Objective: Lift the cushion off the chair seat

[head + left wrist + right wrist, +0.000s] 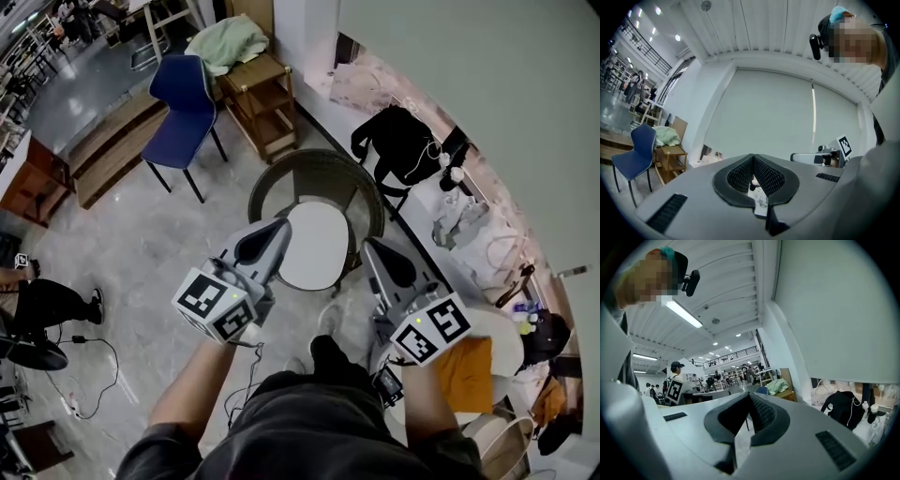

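So far none of the lift is done, by my reading. Nearest the camera, on the person's side of the wicker chair, the left gripper and the right gripper are held out side by side, both aimed toward the chair. The left gripper's jaws are closed tip to tip with nothing between them. The right gripper's jaws look drawn together the same way and are also empty. From the head view the left gripper's tip overlaps the near left edge of the chair seat and the right gripper's tip sits just off its near right edge, but both seem to hang above the chair rather than touch it.

Next comes the white cushion, which still lies flat on the chair seat, inside the curve of the wicker back. It is round, so it has no long axis and points no particular way. Its broad face is up and its rim is free on the near side. What is left is everything: open the jaws, take the cushion's edge, raise it clear.

Beyond the chair, to its far left, stands a blue chair. A wooden shelf unit stands behind it, and a black jacket is draped to its right.
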The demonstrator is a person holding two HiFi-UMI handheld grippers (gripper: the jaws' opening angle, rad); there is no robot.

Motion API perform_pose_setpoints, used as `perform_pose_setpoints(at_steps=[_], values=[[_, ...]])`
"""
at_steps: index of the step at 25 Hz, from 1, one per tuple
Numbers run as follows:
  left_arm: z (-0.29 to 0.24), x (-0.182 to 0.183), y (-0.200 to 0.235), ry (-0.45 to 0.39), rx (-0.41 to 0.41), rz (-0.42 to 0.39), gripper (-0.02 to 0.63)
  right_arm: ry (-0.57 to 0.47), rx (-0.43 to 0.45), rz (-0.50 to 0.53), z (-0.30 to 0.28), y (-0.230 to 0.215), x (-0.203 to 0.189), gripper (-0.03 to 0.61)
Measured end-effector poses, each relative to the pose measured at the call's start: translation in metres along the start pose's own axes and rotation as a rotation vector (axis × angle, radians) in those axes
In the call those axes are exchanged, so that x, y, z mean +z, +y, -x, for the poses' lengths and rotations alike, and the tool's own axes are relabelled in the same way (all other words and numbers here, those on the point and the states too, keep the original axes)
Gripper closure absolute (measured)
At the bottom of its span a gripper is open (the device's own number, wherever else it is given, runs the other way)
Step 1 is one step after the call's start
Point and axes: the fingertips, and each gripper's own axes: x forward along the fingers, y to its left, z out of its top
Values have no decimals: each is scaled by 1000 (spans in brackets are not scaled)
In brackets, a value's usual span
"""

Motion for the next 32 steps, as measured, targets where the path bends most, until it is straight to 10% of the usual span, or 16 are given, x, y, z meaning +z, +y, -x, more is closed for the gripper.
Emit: perform_pose_setpoints(at_steps=[14,32], values=[[-100,-84,106,125,102,94,604,140,71,-90,-89,-118,-59,571],[-126,-264,245,330,100,205,510,244,-5,-173,-171,-169,-196,571]])
